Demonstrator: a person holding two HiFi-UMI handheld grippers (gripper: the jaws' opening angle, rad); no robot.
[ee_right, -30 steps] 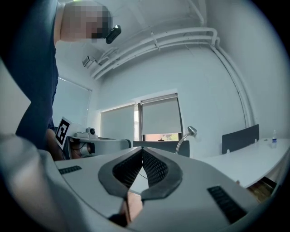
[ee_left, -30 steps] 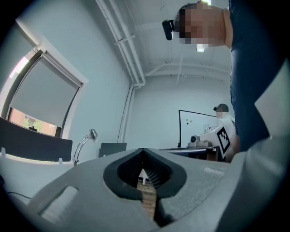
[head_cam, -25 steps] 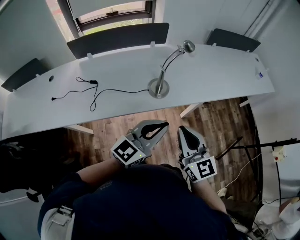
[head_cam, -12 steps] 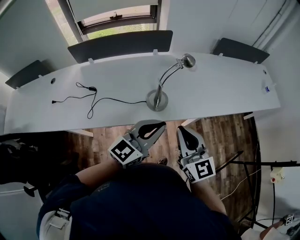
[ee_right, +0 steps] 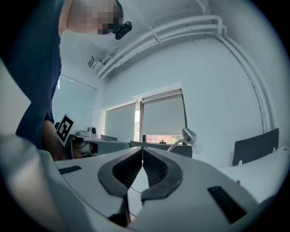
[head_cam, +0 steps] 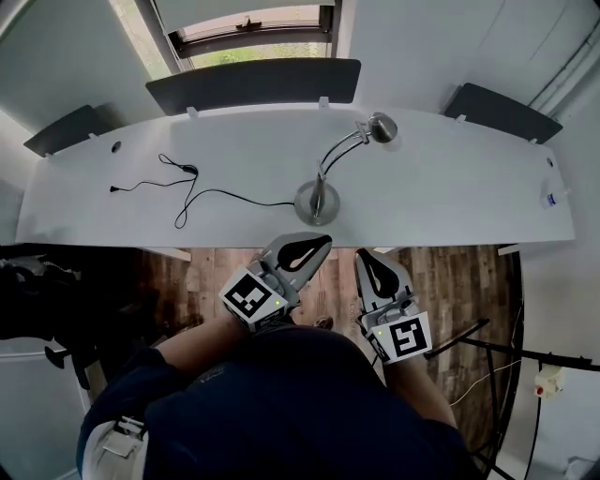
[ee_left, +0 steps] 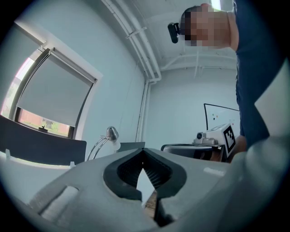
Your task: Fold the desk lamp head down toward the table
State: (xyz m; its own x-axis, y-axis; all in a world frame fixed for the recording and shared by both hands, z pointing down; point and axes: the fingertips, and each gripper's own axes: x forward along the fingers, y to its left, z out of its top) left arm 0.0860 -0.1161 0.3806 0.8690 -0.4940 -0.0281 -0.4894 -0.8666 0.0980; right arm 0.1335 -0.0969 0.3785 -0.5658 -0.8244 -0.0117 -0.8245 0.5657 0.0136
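- One desk lamp [head_cam: 325, 174] stands on the table [head_cam: 450, 187], base near the front edge, head raised.
- One black cable [head_cam: 187, 170] lies left of it.
- Three dark panels [head_cam: 253, 84] line the rear edge.
- Two grippers, left gripper [head_cam: 326, 241] and right gripper [head_cam: 362, 254], are short of the table, jaws together and empty.

A thin black cable [head_cam: 187, 192] lies in loose loops on the left half of the white desk [head_cam: 450, 187]. Three dark panels [head_cam: 253, 86] stand along the desk's far edge, with a window [head_cam: 248, 23] behind the middle one. Wood-plank floor [head_cam: 450, 281] shows beyond the near edge.
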